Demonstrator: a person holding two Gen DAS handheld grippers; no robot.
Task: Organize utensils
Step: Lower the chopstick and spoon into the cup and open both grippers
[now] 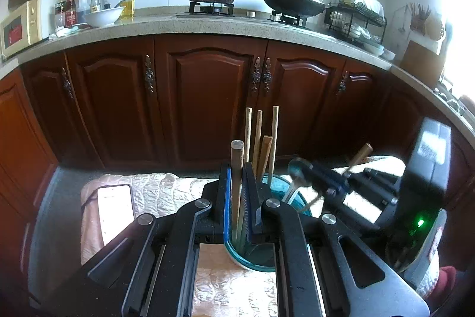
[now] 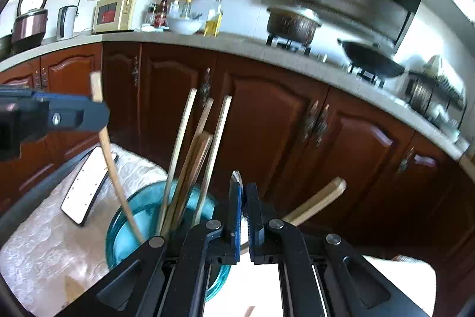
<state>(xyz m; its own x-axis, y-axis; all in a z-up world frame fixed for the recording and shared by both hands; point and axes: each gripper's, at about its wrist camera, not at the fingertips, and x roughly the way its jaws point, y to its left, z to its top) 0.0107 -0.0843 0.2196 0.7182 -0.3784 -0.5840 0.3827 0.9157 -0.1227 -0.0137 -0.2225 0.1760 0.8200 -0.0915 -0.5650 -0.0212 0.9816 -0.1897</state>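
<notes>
No text, brand or number is showing clearly enough to be read in either view. The bottles (image 1: 71, 6) standing just beside the microwave (image 1: 20, 30) are wearing red and yellow labels, but their print is blurring out. The microwave's red front panel (image 2: 107, 15) is showing marks too small to make out. The right gripper's housing (image 1: 432, 149) is carrying a bright, washed-out sticker with illegible lettering.
</notes>
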